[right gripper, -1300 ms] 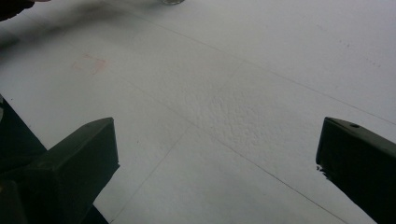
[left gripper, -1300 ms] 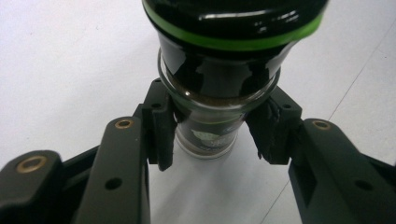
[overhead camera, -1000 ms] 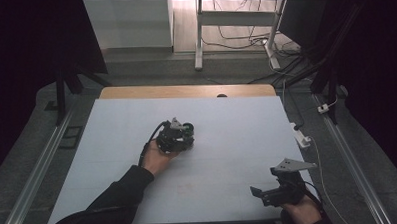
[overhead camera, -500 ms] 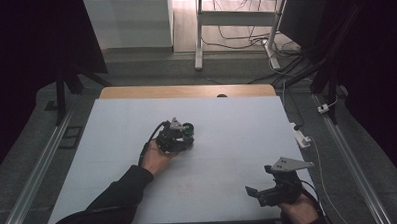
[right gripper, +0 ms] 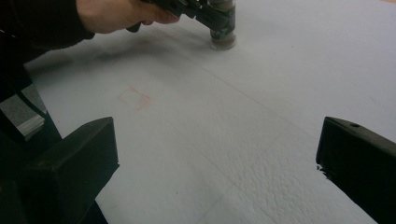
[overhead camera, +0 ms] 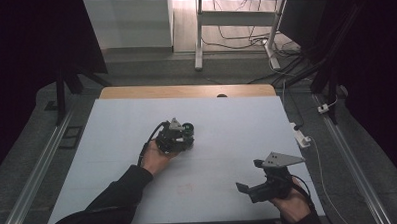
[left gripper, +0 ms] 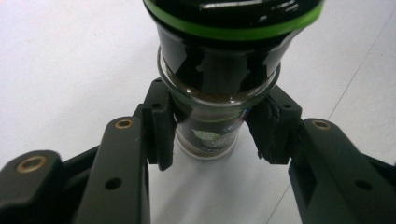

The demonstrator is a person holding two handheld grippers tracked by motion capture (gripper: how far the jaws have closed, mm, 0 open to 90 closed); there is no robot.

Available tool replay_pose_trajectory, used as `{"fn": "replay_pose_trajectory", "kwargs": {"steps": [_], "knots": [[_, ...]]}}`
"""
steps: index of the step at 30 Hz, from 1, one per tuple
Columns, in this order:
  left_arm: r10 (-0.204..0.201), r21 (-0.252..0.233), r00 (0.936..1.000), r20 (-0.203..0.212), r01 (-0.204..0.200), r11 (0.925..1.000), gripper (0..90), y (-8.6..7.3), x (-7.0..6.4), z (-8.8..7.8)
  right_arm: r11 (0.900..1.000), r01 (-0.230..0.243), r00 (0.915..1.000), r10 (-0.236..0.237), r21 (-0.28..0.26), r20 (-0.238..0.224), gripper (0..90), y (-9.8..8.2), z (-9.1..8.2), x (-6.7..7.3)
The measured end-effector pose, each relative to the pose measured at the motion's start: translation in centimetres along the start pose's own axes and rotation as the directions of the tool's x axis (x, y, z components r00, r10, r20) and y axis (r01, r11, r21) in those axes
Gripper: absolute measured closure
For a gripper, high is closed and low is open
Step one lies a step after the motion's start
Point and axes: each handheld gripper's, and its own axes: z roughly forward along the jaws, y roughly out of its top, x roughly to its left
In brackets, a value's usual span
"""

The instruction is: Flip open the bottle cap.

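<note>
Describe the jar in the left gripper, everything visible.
The jar is small, of clear glass, with a wide black cap ringed by a green band. Dark brown contents fill it to the shoulder, and a dark label with a green mark wraps the body. It stands upright on the white table, left of centre in the high view. The left gripper is shut on it, one pad on each side of the body below the neck. Nothing else touches it.

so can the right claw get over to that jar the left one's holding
Probably yes. The right claw stands open, and the bare white table lies between it and the jar. The left claw is clamped on the jar's glass body, so only the dark cap above looks free.
</note>
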Motion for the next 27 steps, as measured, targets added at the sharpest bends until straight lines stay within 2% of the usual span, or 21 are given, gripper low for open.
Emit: {"fn": "replay_pose_trajectory", "kwargs": {"steps": [5, 11, 18, 22, 27], "knots": [[0.003, 0.001, 1.0, 0.001, -0.003, 1.0, 54.3, 0.0, 0.0, 0.0, 1.0, 0.001, 0.9998, -0.002, -0.013, -0.021, 0.0, 0.7, 0.6, 0.1], [0.003, 0.004, 1.0, 0.001, -0.003, 1.0, 54.3, 0.0, 0.0, 0.0, 0.999, 0.038, 0.9988, -0.039, -0.024, -0.03, 0.0, 1.8, 1.5, 0.3], [0.002, 0.005, 1.0, 0.001, -0.002, 1.0, 54.3, 0.0, 0.0, 0.0, 0.999, 0.013, 0.9981, -0.015, -0.03, -0.06, 0.0, 2.9, 2.8, 0.5], [0.002, 0.005, 1.0, 0.0, -0.002, 1.0, 54.3, 0.0, 0.0, 0.0, 1.0, 0.001, 0.9961, -0.001, -0.002, -0.088, 0.0, 3.4, 3.6, 0.6], [0.003, 0.006, 1.0, -0.001, -0.003, 1.0, 54.3, 0.0, 0.0, 0.0, 1.0, 0.004, 0.9967, -0.005, -0.002, -0.081, 0.0, 4.4, 4.7, 0.6]]}}
